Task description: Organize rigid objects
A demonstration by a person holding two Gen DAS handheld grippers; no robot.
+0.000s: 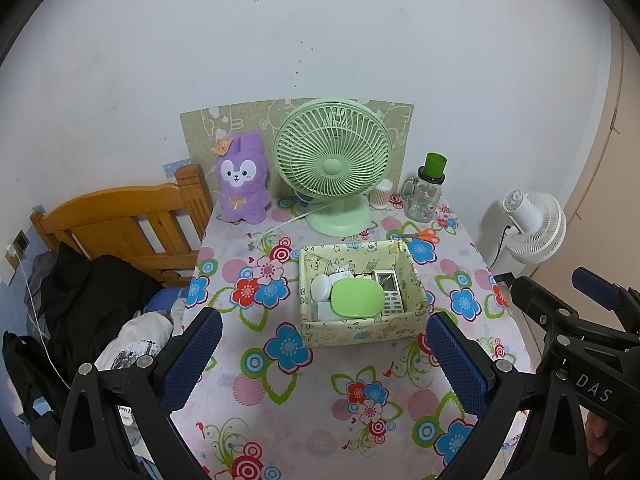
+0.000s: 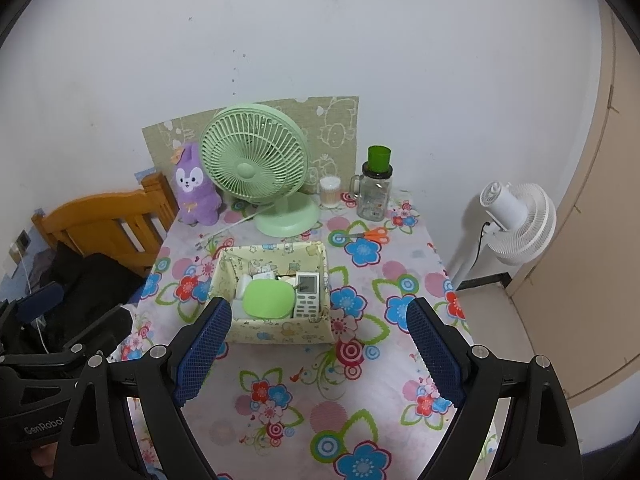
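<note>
Both the left gripper (image 1: 324, 360) and right gripper (image 2: 318, 352) hang wide open and empty near the table's (image 1: 304, 412) front edge, so I'd go for the scissors (image 2: 374, 235) behind the box (image 2: 280, 330), pinching them across the blades

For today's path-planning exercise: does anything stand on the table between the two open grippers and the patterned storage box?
Nothing visible does. Only bare floral tablecloth lies between the left gripper, the right gripper and the storage box. The green fan and scissors stand beyond the box.
</note>
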